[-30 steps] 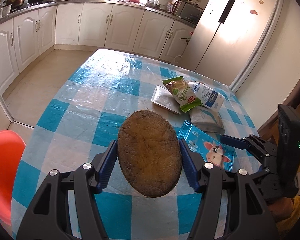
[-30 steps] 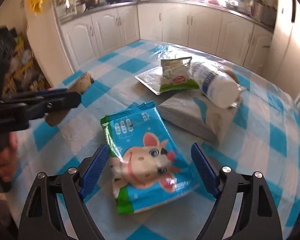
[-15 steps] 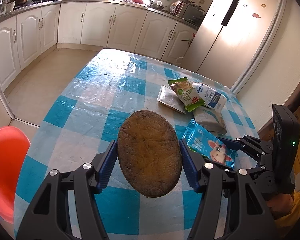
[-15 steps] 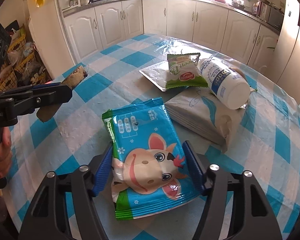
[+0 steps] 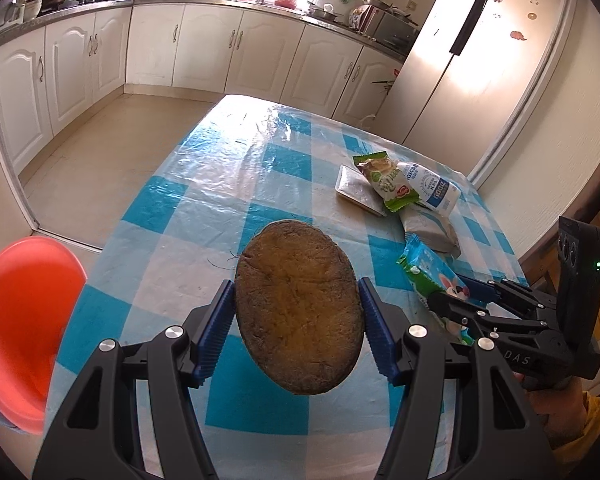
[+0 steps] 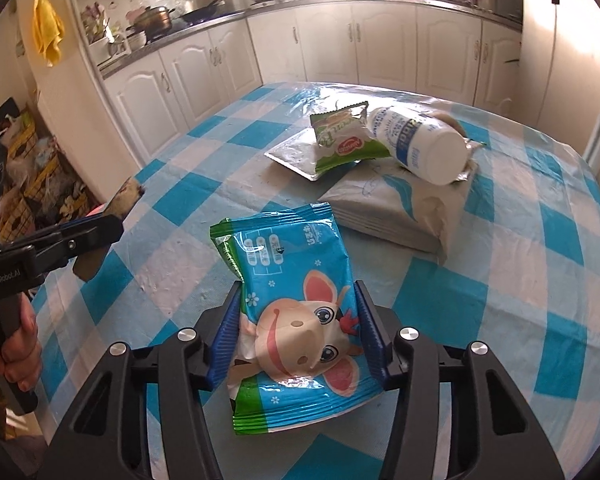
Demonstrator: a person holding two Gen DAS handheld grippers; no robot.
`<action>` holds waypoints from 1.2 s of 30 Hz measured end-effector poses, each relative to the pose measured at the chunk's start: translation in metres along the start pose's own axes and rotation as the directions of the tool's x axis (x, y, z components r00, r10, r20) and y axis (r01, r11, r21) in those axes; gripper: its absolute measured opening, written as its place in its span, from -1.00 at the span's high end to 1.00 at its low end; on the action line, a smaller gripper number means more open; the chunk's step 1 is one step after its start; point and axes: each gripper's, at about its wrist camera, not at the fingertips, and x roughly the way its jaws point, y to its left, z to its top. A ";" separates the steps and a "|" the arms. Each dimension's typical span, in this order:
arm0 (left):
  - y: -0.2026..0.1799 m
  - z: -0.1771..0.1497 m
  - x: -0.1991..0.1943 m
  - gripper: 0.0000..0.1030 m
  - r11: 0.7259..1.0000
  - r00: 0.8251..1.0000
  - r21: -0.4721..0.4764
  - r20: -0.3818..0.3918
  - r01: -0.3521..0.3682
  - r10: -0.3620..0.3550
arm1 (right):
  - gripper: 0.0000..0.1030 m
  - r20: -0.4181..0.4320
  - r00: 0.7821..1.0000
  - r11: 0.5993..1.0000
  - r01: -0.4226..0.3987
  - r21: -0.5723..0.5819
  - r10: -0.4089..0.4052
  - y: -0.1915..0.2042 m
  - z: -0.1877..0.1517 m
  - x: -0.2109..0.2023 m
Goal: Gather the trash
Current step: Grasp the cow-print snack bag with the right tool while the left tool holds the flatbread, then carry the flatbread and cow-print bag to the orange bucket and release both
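On the blue-and-white checked plastic tablecloth (image 6: 540, 240) lies a glossy blue packet printed with a cartoon cow face (image 6: 296, 320), green along its edge, with small white label panels near its top and the word "OPEN" just legible beside them. The right gripper (image 6: 298, 338) has just been closing its jaws on this blue packet, and the ribbed blue pads (image 6: 228, 332) now press its two sides, buckling the foil between them.

Further back sit a flat silver foil pouch (image 6: 292, 156), a green-and-white snack wrapper with a red oval logo (image 6: 346, 140) whose lettering is too small to read, a white plastic bottle on its side with a blue label (image 6: 416, 144) bearing white characters that cannot be made out, and a grey paper-wrapped flat pack (image 6: 392, 212).

The left gripper (image 5: 298, 320) pinches a brown, rough, oval slab (image 5: 298, 312) by its edges, held above the table. Only the left view shows the slab's broad face, an orange-red plastic basin (image 5: 24, 320) below the table edge, and "DAS" on the right tool's body. Only the right view shows "GenRobot.AI" on the left tool's arm, the hand (image 6: 20, 352) gripping its handle, and a yellow cloth (image 6: 48, 28) hanging on the wall.
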 end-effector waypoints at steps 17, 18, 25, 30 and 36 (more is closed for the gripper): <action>0.043 -0.017 -0.045 -0.21 0.996 0.996 -0.054 0.044 -0.069 0.072 | -0.04 0.050 0.988 0.986 -0.147 0.074 0.143 0.038 0.011 -0.028; 0.048 -0.018 -0.048 -0.21 0.995 0.996 -0.060 0.047 -0.075 0.078 | -0.04 0.051 0.986 0.985 -0.160 0.071 0.157 0.043 0.014 -0.028; 0.082 -0.027 -0.074 -0.21 0.984 0.988 -0.123 0.071 -0.127 0.137 | -0.04 0.032 0.963 0.962 -0.270 0.042 0.269 0.091 0.029 -0.025; 0.115 -0.035 -0.095 -0.21 0.966 0.977 -0.185 0.087 -0.179 0.197 | -0.05 -0.001 0.935 0.935 -0.355 0.020 0.355 0.132 0.043 -0.013; 0.150 -0.041 -0.113 -0.21 0.938 0.960 -0.257 0.095 -0.232 0.264 | -0.05 -0.054 0.894 0.895 -0.446 0.010 0.446 0.178 0.062 0.008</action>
